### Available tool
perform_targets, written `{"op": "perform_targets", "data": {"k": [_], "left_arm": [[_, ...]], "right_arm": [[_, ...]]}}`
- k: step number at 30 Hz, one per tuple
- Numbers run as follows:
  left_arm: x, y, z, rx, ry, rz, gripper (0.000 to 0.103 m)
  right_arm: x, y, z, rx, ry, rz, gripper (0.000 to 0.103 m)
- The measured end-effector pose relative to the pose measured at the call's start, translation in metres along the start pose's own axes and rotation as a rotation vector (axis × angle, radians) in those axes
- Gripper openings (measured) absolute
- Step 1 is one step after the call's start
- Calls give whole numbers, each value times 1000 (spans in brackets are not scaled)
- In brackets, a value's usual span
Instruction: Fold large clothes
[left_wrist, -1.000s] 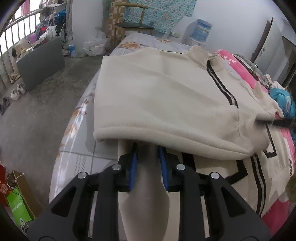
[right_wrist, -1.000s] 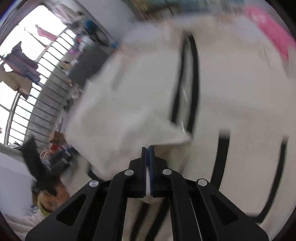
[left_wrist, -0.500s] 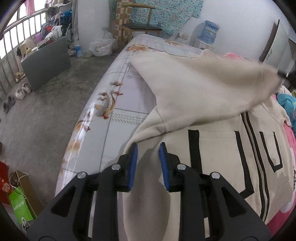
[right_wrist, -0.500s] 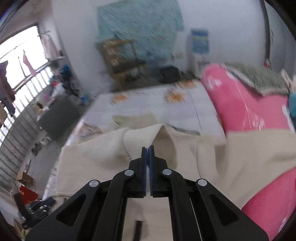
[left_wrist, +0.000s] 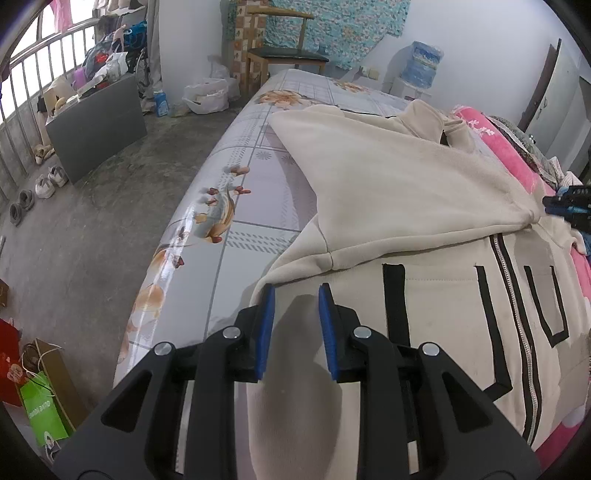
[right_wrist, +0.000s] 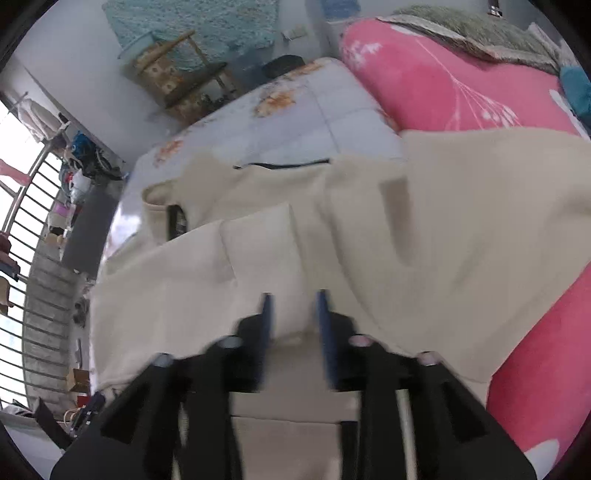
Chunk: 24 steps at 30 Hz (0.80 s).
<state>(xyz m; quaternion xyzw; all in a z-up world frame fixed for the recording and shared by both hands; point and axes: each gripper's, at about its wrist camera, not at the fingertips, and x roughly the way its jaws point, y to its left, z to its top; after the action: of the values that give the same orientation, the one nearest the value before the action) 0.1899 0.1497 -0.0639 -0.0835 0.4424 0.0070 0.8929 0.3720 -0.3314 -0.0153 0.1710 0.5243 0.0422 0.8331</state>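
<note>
A large cream zip jacket with black stripes lies on the bed; its left side is folded diagonally across the body. My left gripper is open, its blue pads hovering over the jacket's lower left edge. My right gripper is open over the cream fabric, holding nothing; it also shows at the right edge of the left wrist view, by the fold's tip.
The bed's fish-patterned sheet drops to a concrete floor on the left. A pink blanket lies along the right side. A chair and a water jug stand at the back.
My right gripper carried the jacket's folded side across to the right, laid it down and opened. My left gripper stayed open at the jacket's lower edge.
</note>
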Motion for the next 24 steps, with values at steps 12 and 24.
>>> {"op": "perform_targets", "data": {"k": [12, 24], "left_arm": [[0, 4, 1, -14, -9, -7, 23], [2, 4, 1, -27, -6, -22, 23]], "right_arm": [[41, 5, -9, -81, 63, -27, 24], [-48, 22, -20, -88, -92, 43, 10]]}}
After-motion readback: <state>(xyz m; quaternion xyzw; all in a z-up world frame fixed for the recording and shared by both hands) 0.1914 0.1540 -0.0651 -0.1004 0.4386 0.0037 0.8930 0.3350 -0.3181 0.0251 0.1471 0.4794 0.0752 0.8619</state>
